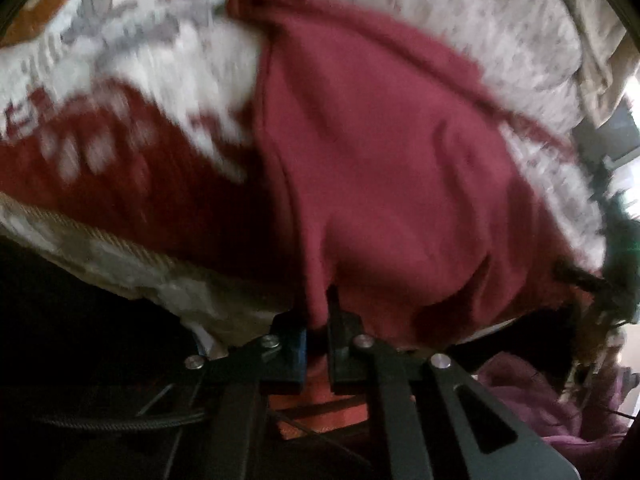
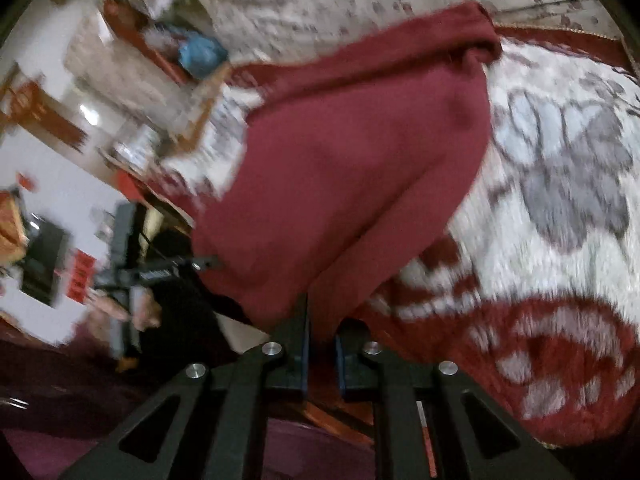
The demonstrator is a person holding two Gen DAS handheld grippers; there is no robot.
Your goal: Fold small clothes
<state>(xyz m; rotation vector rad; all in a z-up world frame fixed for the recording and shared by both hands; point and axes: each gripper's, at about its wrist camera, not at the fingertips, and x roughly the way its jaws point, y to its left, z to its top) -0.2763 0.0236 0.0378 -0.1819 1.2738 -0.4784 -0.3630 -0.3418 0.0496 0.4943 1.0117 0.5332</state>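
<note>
Underneath everything is a thick rug (image 1: pixel 120 92) in dark red and white with grey flower shapes, and both views are pretty smeared. Lying over it is the maroon garment (image 1: pixel 380 152), some small knit piece, stretching from the near edge off toward the far side. The left gripper (image 1: pixel 318 328) has its jaws pulled in tight on a bunched fold of the near hem, cloth squeezed between the pads. Same deal with the right gripper (image 2: pixel 322 344): narrow, clamped on another bit of that hem, fabric rising up and away from it. At the left of the right wrist view, past the rug, there's a pale floor (image 2: pixel 52 200) with blurry clutter.
</note>
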